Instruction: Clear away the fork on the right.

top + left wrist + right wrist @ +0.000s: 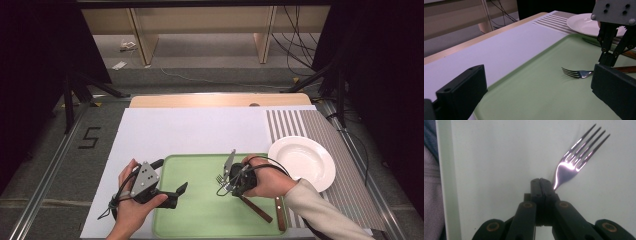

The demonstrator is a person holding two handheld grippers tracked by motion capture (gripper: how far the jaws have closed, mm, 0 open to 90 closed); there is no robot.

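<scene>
Centrally, the right hand-held gripper (226, 183) pinches a fork (220, 179) over the green tray (200, 215), the left hand-held gripper (179, 194) gaping empty, white plate (302, 161) right.

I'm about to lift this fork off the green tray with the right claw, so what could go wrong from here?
1. The right claw is pinched shut beside the fork, near its neck, so the lift may leave the fork lying on the tray.
2. If it does catch, the hold sits far toward the tines, and the wooden handle may swing down.
3. The knife lies right beside the handle and could get knocked.
</scene>
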